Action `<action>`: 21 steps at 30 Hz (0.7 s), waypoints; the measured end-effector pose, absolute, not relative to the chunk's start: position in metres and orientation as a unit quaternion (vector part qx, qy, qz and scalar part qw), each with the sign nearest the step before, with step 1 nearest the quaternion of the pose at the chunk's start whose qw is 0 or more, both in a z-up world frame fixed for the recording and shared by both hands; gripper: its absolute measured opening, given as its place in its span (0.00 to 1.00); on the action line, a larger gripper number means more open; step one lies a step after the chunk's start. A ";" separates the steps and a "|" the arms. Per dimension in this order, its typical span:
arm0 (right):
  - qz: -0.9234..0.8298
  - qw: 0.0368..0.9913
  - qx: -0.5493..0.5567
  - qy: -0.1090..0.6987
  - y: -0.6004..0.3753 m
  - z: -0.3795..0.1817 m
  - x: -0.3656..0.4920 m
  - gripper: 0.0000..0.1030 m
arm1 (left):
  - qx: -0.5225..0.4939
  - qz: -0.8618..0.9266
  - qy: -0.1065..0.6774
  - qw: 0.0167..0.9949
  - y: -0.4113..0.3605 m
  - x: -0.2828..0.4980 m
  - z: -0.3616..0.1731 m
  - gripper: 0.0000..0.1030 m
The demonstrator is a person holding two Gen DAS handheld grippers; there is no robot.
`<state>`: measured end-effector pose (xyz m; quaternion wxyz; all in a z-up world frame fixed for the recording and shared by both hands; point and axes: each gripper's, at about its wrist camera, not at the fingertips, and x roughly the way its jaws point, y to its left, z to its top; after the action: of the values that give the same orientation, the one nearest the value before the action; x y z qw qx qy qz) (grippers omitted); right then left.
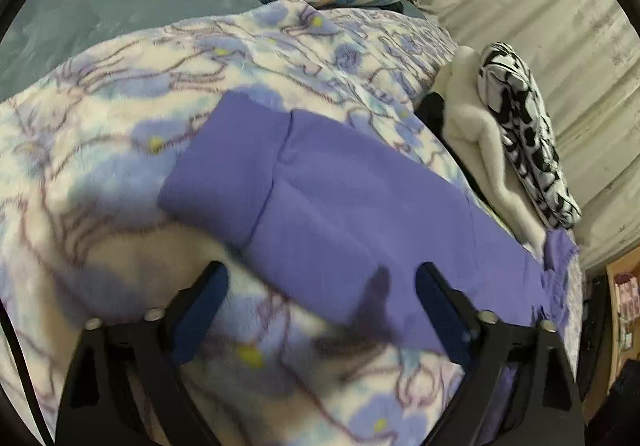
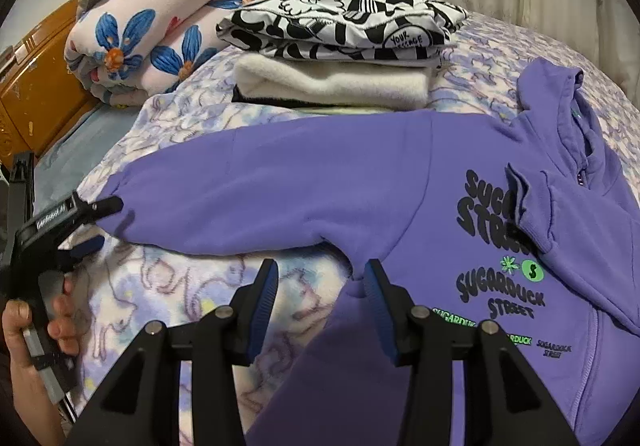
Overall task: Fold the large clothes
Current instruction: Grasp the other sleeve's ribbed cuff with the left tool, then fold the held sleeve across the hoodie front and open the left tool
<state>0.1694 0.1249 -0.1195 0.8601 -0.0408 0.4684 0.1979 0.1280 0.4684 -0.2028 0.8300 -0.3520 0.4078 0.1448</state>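
I see the purple hoodie [image 2: 360,182] flat on the floral blanket [image 1: 120,106]; left gripper [image 1: 320,286] and right gripper [image 2: 320,282] jaws released, holding nothing.

The purple cotton-like hooded sweatshirt [image 2: 304,198] is matt, smooth knit cloth, with flat black and bright green printed lettering [image 2: 500,286] on its chest. Under it lies a fuzzy pale fleece blanket with lilac flowers [image 1: 120,126], its nap long and soft. Behind the sweatshirt sits a folded cream fleece garment [image 2: 332,86], fluffy and matt, topped by a smooth black-and-white printed cloth [image 2: 340,18]. Left of that stack is a rolled plush quilt with blue flowers [image 2: 160,22]. Further left, an orange wooden bed board [image 2: 36,94] looks glossy, perhaps varnished. The right hand-held gripper [image 2: 320,278] is matt black plastic with ribbed blue pads [image 2: 268,302] and dull metal bolts.
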 end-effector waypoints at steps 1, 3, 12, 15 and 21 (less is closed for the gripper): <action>0.197 0.860 -0.039 0.470 0.124 -0.121 0.170 0.44 | -0.339 0.158 0.406 0.834 0.468 0.130 -0.202 0.50; 0.196 0.858 -0.033 0.473 0.120 -0.123 0.171 0.44 | -0.319 0.175 0.410 0.836 0.470 0.135 -0.200 0.23; 0.190 0.862 0.008 0.470 0.089 -0.117 0.167 0.44 | -0.219 0.141 0.330 0.907 0.406 0.142 -0.122 0.13; 0.181 0.865 0.024 0.468 0.069 -0.114 0.162 0.44 | -0.183 0.096 0.308 0.929 0.364 0.145 -0.089 0.13; 0.148 0.872 0.055 0.464 0.021 -0.111 0.156 0.44 | -0.140 -0.027 0.312 0.940 0.263 0.158 -0.059 0.13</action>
<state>0.1557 0.0213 -0.1110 0.8717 0.0553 0.4637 0.1485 0.1583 0.2631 -0.0593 0.9395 -0.1397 0.3116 -0.0265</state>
